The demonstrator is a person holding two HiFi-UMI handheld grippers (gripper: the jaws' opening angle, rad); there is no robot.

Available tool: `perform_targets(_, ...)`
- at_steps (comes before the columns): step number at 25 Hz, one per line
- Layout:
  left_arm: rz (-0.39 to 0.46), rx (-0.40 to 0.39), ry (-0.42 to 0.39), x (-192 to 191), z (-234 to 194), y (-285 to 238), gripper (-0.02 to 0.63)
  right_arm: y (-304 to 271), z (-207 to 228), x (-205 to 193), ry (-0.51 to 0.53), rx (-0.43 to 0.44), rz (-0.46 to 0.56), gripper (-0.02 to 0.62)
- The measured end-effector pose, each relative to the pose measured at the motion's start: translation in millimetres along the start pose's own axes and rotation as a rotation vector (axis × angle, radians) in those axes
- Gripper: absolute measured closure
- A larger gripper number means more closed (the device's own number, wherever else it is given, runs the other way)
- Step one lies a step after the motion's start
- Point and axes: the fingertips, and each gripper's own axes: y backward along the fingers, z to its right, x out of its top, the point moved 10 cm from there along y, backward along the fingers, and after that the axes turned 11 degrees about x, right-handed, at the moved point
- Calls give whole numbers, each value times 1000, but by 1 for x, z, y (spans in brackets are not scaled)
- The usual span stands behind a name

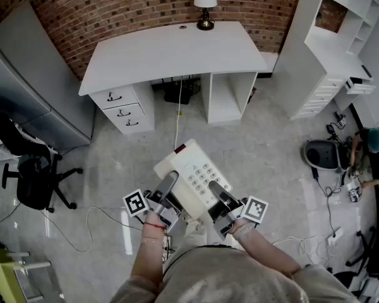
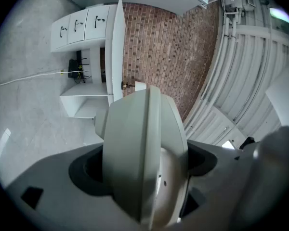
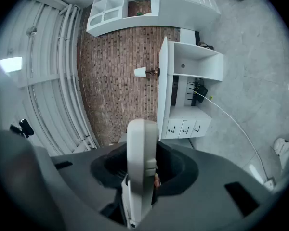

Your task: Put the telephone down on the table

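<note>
Step in hand: carrying. The telephone (image 1: 192, 172) hangs in mid-air at the centre of the head view, over the floor and well short of the white table (image 1: 170, 52) in the upper part of the frame.
Left gripper: the left gripper (image 1: 166, 189) has its jaws spread wide and clamped across the thick left side of the telephone, whose body (image 2: 144, 153) fills the gap in the left gripper view.
Right gripper: the right gripper (image 1: 220, 197) pinches the thinner right edge of the telephone (image 3: 140, 162), its jaws set closer together.
Next move: judged from here, both grippers need to travel forward together and keep the set level. It then comes down on bare tabletop, clear of the lamp (image 1: 205, 2) at the back edge, before either grip loosens.
Cord: a thin white cord (image 1: 177, 115) runs from the telephone up the frame toward the table's open bay and may drag.
Hard to see: the telephone's underside is hidden, and so are the pads' contact faces. The handset cannot be told apart beneath the left jaws. Where the cord ends is too small to tell.
</note>
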Motion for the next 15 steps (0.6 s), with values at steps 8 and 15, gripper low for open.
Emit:
perform_targets(8,-20,8,18,49,-9,-13,179,-44,18,4,-3,-15,23,446)
perform_targets(15,-38,10,26,81,-11,-26,179,-73,24,11,1,-28,32,446)
